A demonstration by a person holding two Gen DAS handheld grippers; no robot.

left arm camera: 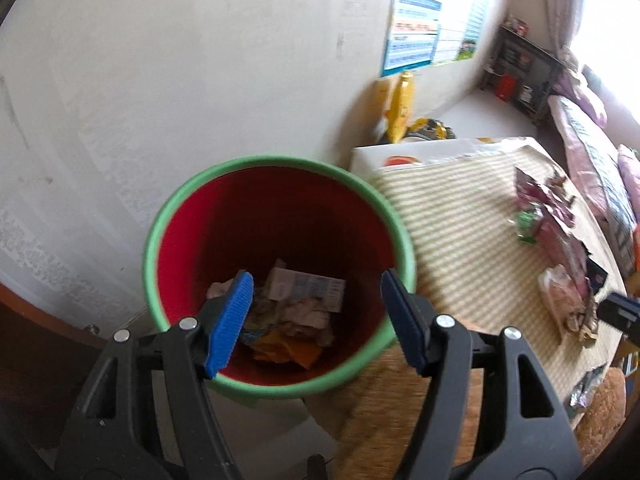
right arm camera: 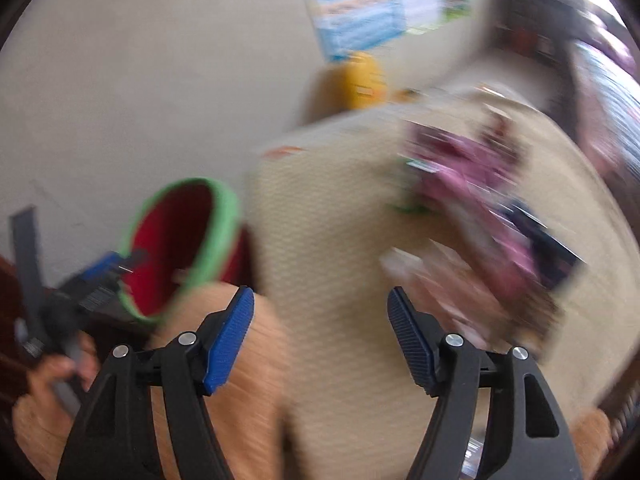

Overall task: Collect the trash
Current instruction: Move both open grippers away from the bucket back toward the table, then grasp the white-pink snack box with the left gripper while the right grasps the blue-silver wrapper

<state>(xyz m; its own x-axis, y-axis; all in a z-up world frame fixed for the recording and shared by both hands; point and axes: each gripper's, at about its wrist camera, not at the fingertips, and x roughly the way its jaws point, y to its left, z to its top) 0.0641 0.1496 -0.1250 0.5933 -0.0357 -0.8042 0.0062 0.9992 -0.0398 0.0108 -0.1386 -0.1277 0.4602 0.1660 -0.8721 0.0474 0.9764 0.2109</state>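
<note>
A red bin with a green rim (left arm camera: 276, 162) stands beside the table; crumpled paper and wrappers (left arm camera: 296, 308) lie at its bottom. My left gripper (left arm camera: 316, 284) is open and empty, hovering right over the bin's mouth. On the striped table cloth (left arm camera: 460, 232) lie purple and green wrappers (left arm camera: 548, 212) and a pale plastic bag (left arm camera: 560, 292). My right gripper (right arm camera: 320, 300) is open and empty above the table's near edge; its view is blurred. There the bin (right arm camera: 224, 216) shows at the left and the purple wrappers (right arm camera: 472, 184) ahead to the right.
A white wall is behind the bin. A white box (left arm camera: 400, 152) and yellow items (left arm camera: 400, 104) sit beyond the table. A dark shelf (left arm camera: 520, 68) and a bed with pink bedding (left arm camera: 592, 140) are at the far right. A wicker seat (left arm camera: 380, 400) lies below the table edge.
</note>
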